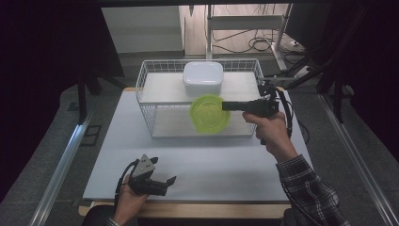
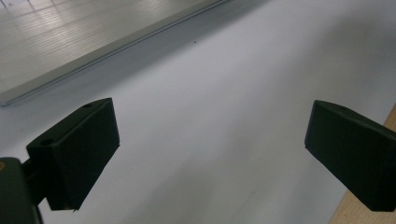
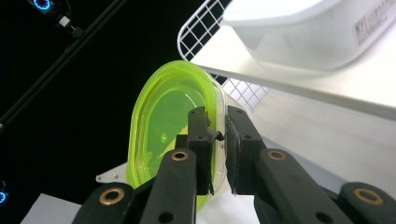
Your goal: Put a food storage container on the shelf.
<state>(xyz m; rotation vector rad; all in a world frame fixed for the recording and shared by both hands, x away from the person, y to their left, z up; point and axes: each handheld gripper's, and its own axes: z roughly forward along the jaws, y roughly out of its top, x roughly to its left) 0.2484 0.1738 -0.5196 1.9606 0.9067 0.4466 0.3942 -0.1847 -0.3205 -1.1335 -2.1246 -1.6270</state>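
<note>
White wire-mesh shelf rack [image 1: 149, 89]: stands on the pale table board [image 1: 197, 165]; its lower level looks bare, though the bowl hides part of it.
White lidded plastic box [image 1: 203, 77]: already resting on the rack's upper shelf.
Translucent lime-green plastic bowl [image 1: 209, 114]: lifted and tilted on edge in front of the rack — not yet set down, so placing it remains, likely on a shelf.
Right gripper [image 3: 217, 135]: jaws clamped on the bowl's rim.
Left gripper [image 2: 210, 154]: jaws wide apart, nothing between them, idle low over the board.
Unclear: which shelf the bowl is meant for — the far rim of the bowl is dark in the right gripper view.
</note>
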